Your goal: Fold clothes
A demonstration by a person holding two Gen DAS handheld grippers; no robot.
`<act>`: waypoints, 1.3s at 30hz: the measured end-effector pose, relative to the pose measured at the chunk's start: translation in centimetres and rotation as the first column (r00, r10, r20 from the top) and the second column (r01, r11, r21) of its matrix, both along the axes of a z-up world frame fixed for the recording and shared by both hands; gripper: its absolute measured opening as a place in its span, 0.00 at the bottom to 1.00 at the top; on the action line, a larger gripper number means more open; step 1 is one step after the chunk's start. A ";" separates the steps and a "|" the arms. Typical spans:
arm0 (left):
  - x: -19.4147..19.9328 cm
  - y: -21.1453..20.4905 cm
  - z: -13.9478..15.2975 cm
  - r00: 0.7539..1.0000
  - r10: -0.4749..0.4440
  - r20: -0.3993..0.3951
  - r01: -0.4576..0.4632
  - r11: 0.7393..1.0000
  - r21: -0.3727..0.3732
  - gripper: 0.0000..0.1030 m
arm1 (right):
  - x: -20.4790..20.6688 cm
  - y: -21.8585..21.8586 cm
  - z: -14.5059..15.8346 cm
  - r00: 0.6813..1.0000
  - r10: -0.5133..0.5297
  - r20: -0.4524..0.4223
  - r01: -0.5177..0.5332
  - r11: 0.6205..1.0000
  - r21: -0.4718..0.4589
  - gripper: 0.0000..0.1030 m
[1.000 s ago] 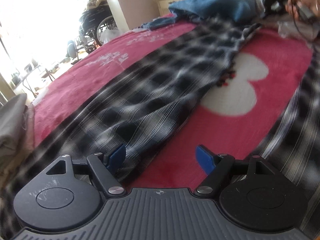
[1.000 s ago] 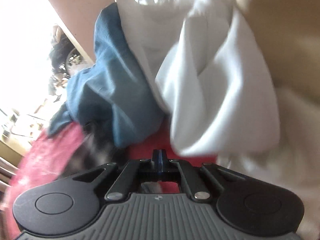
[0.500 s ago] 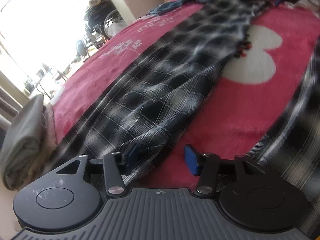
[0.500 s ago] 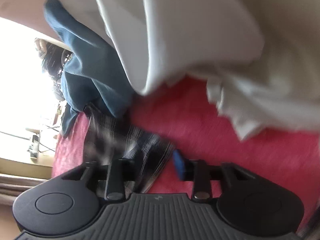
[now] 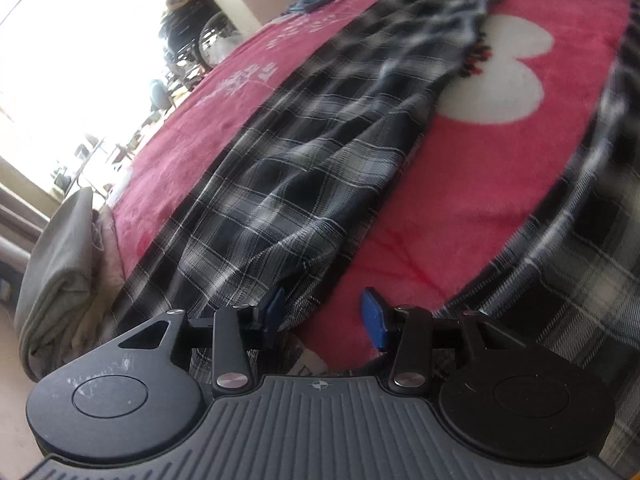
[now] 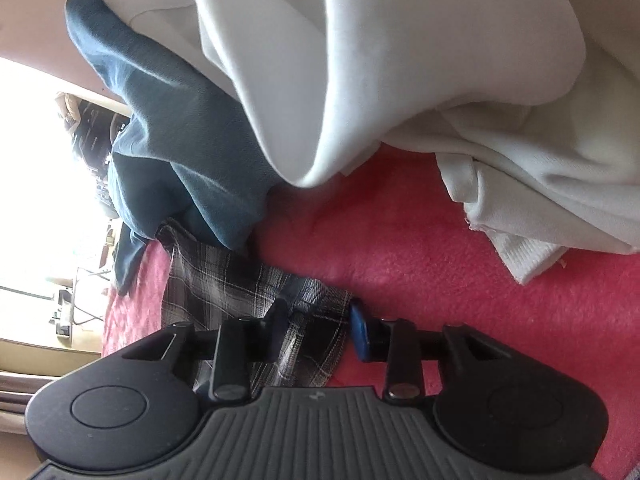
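- Right now both sets of tongs are low over the bed, each at an end of the long plaid garment point(image 5: 320, 152) that lies stretched along the pink blanket point(image 5: 460, 200).
- Nearest in the left wrist view, the left tongs point(image 5: 326, 316) straddle the garment's near edge: one blue pad sits on the cloth, the other over bare blanket. The jaws are closing but the pads do not yet pinch — still released, I'd say.
- In the right wrist view, the right tongs point(image 6: 320, 324) have a bunched corner of the plaid cloth point(image 6: 248, 280) between them. These jaws are closing too; the right pad point(image 6: 360, 332) looks to be just at the cloth's edge, and I can't see a firm clamp yet.
- My guess is that the two ends are being taken together so the garment can be lifted taut or folded end to end.
- Further off, a white heart shape point(image 5: 500, 84) on the blanket shows beside the garment's middle.
- Beyond the right tongs, a blue garment point(image 6: 180, 140) and white clothes point(image 6: 400, 60) are heaped close — a pile presumably waiting its turn, and near enough to snag.
- Off the bed's left edge lies some folded grey cloth point(image 5: 60, 272).
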State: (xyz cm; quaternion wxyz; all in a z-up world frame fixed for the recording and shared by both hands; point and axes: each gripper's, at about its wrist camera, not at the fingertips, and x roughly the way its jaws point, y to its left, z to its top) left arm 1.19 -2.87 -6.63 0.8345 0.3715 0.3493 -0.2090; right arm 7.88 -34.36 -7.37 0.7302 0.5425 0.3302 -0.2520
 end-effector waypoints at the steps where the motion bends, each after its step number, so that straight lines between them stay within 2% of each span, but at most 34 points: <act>1: 0.1 -0.1 0.0 1.000 0.001 0.003 -0.001 1.000 -0.002 0.43 | -0.2 0.1 0.1 1.000 0.002 -0.003 -0.002 1.000 -0.007 0.33; 4: 0.5 -0.2 -0.3 1.000 0.003 0.009 -0.002 1.000 -0.012 0.37 | -0.1 0.2 0.3 1.000 0.017 -0.010 -0.018 0.999 -0.033 0.31; 5: 0.6 -0.3 -0.3 1.000 0.004 0.010 -0.004 1.000 -0.018 0.30 | -0.4 0.1 0.3 1.000 0.021 -0.015 -0.021 0.999 -0.042 0.29; 7: 0.7 -0.3 -0.4 1.000 0.005 0.014 -0.004 1.000 -0.026 0.13 | -0.2 0.1 0.4 0.999 0.031 -0.019 -0.032 0.997 -0.072 0.16; 8: 0.8 -0.3 -0.3 1.000 0.005 0.019 -0.005 1.000 -0.030 0.04 | -0.4 0.1 0.6 0.999 0.042 -0.021 -0.044 0.994 -0.101 0.14; 9: 0.8 -0.3 -0.3 1.000 0.006 0.024 -0.005 0.999 -0.034 0.02 | -0.6 0.2 0.8 0.998 0.053 -0.023 -0.055 0.990 -0.131 0.07; 12: 0.3 0.4 1.5 0.998 -0.049 0.026 0.051 0.995 -0.086 0.01 | -0.9 0.7 3.3 0.996 0.084 0.008 -0.080 0.971 -0.227 0.06; 14: -0.3 1.1 2.9 0.992 -0.128 0.008 0.128 0.982 -0.141 0.01 | -1.0 1.3 5.3 0.992 0.127 0.011 -0.117 0.941 -0.319 0.06; 16: -0.6 1.9 3.0 0.978 -0.206 -0.030 0.199 0.966 -0.163 0.01 | -0.9 1.8 6.3 0.988 0.155 -0.020 -0.150 0.906 -0.395 0.06; 18: -0.2 2.3 1.9 0.966 -0.242 -0.093 0.226 0.961 -0.161 0.01 | -0.3 1.8 5.4 0.984 0.155 -0.092 -0.180 0.892 -0.415 0.06; 21: 0.0 2.5 0.3 0.951 -0.280 -0.131 0.262 0.955 -0.137 0.01 | 0.7 1.2 2.0 0.961 0.174 -0.217 -0.248 0.888 -0.386 0.09; 23: 0.2 2.7 0.3 0.948 -0.287 -0.139 0.268 0.953 -0.142 0.01 | -0.3 0.8 1.8 0.974 0.152 -0.167 -0.205 0.903 -0.378 0.09; 24: 0.2 2.8 0.5 0.947 -0.290 -0.142 0.269 0.952 -0.149 0.01 | -0.9 0.8 2.4 0.981 0.132 -0.141 -0.178 0.902 -0.393 0.14; 27: 0.1 3.0 0.6 0.938 -0.317 -0.142 0.298 0.944 -0.141 0.01 | -2.3 1.4 4.6 0.986 0.108 -0.128 -0.159 0.837 -0.523 0.14; 29: 0.0 2.8 0.4 0.931 -0.336 -0.139 0.320 0.939 -0.126 0.01 | -2.8 1.8 5.9 0.986 0.125 -0.115 -0.168 0.799 -0.577 0.14; 32: 0.3 2.6 0.2 0.927 -0.347 -0.145 0.331 0.935 -0.125 0.01 | -1.8 2.7 6.6 0.962 0.251 -0.105 -0.266 0.790 -0.553 0.14; 35: 0.6 2.7 0.2 0.924 -0.351 -0.151 0.333 0.934 -0.131 0.01 | 0.3 4.2 6.2 0.907 0.406 -0.109 -0.404 0.769 -0.495 0.14; 36: 0.5 2.7 0.2 0.924 -0.351 -0.150 0.334 0.934 -0.130 0.01 | 1.2 4.8 6.1 0.882 0.455 -0.119 -0.454 0.754 -0.475 0.14; 39: 0.6 2.7 0.2 0.921 -0.359 -0.148 0.344 0.931 -0.120 0.01 | 5.3 6.7 3.7 0.786 0.573 -0.233 -0.611 0.662 -0.434 0.14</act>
